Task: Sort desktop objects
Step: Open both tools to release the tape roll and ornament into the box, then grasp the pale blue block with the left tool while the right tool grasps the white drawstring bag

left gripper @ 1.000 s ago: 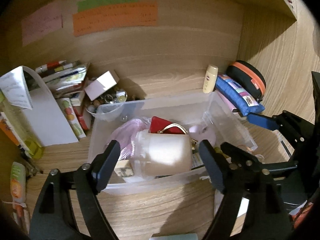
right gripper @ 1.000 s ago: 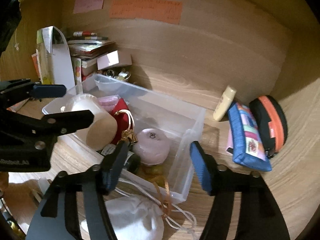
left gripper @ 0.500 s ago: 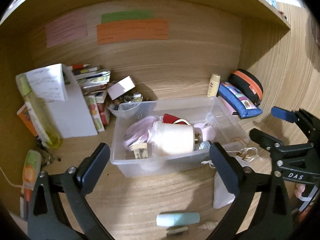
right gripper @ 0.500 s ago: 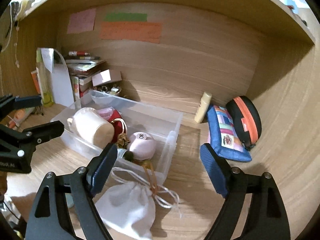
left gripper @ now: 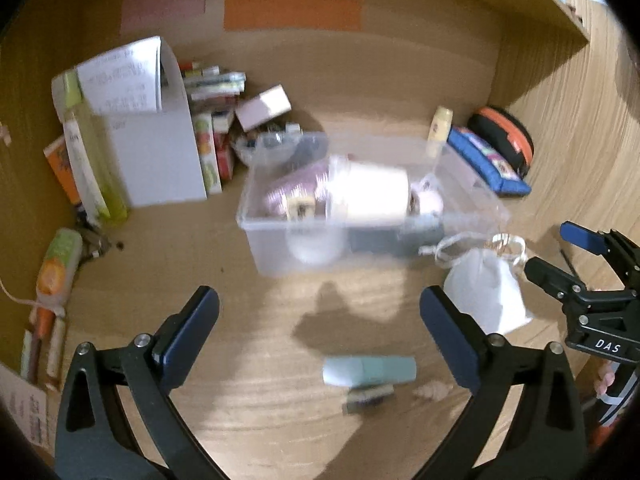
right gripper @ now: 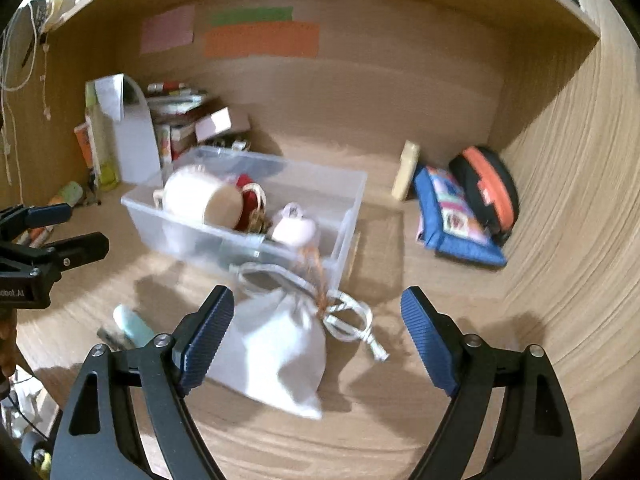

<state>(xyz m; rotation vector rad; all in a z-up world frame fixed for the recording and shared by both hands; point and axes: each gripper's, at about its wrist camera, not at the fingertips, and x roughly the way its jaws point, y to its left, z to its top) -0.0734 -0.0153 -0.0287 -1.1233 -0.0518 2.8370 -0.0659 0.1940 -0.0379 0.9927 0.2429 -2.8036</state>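
on the wooden desk [left gripper: 248, 360], inside the alcove, a clear plastic bin [left gripper: 280, 248] is sitting roughly mid-surface. lying in it: a cream mug [right gripper: 200, 200] on its side, a pink rounded item [right gripper: 292, 228], something red [right gripper: 244, 184] behind the mug, and a pinkish bundle [left gripper: 288, 192] on the bin's left end (blur is making finer detail unreadable).

left gripper [left gripper: 320, 336] is hanging over bare desk in front of the bin, jaws spread wide, nothing between them. a pale teal tube [left gripper: 370, 370] is lying on the desk near its right finger, with a small dark object [left gripper: 370, 396] just beside it.

right gripper [right gripper: 318, 332] is hovering above a white drawstring pouch [right gripper: 280, 352], jaws released and apart, not touching the cloth. the pouch is resting on the desk just in front of the bin's near corner, its cords [right gripper: 352, 320] trailing to the right.

against the right wall: a blue patterned pouch [right gripper: 452, 216] leaning on a black-and-orange case [right gripper: 488, 188], and a small cream bottle [right gripper: 406, 170] standing just left of them.

back left corner: a white folder [left gripper: 156, 152] with stacked books and boxes [left gripper: 216, 120] beside it. coloured paper notes [right gripper: 260, 36] are sticking to the back panel.
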